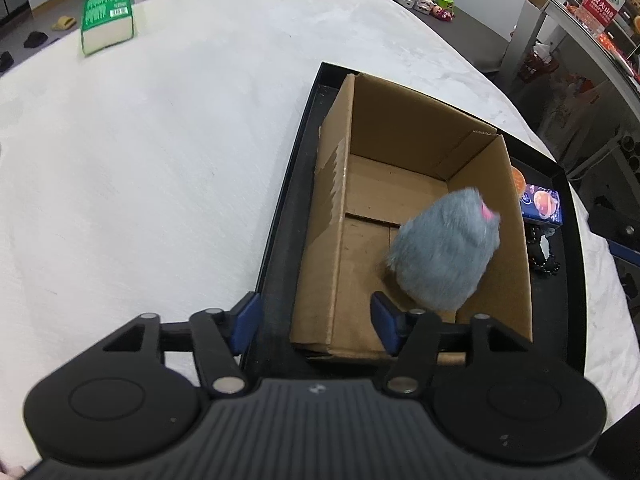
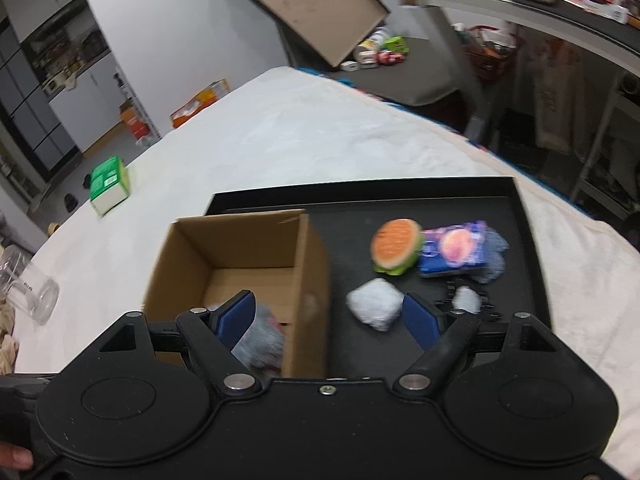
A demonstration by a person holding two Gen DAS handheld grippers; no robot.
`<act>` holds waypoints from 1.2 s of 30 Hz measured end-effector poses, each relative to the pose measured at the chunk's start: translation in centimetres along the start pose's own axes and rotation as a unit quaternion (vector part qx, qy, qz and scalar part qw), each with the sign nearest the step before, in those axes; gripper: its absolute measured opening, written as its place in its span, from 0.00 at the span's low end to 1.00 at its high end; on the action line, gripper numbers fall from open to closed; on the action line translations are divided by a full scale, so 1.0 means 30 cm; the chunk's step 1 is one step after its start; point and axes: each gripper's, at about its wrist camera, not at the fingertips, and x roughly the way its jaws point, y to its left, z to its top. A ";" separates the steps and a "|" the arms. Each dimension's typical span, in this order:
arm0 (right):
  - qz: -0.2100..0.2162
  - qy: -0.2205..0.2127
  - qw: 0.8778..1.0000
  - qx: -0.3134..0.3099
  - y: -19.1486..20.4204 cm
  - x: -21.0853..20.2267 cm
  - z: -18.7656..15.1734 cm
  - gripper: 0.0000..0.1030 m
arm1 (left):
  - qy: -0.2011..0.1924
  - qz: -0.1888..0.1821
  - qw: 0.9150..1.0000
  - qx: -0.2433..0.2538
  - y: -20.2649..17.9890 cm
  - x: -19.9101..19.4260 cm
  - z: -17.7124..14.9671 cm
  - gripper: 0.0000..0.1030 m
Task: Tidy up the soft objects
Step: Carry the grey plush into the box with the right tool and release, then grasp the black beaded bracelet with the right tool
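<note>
So, L→R: left gripper (image 1: 316, 322) fingers wide, holding nothing, over cardboard box (image 1: 420, 152) w/ grey plush (image 1: 442, 250) inside. Right gripper (image 2: 330, 320) also wide, above black tray (image 2: 516, 216), near white fuzzy ball (image 2: 375, 309), burger toy (image 2: 396, 246).

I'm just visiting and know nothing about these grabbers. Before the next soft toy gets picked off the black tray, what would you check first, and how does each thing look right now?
1. Left gripper free: ok, jaws open, nothing between them.
2. Right gripper free: ok, jaws open and empty.
3. Grey plush toy settled in the cardboard box: cannot tell, it is blurred, perhaps in mid-drop.
4. Room left in the box: ok, much of the floor is bare.
5. Next piece reachable: ok, the white fluffy ball lies on the black tray just ahead of the right gripper.
6. Burger toy apart from the blue packet: not ok, they touch.
</note>
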 end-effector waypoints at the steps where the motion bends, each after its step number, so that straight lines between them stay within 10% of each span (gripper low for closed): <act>1: -0.002 -0.001 1.000 0.004 -0.020 -0.003 0.001 0.78 | -0.002 0.005 1.000 0.002 -0.006 -0.006 -0.002 0.64; 36: -0.030 0.051 0.994 0.095 -0.420 0.285 -0.069 0.70 | -0.007 0.139 0.989 0.043 -0.176 0.086 0.072 0.68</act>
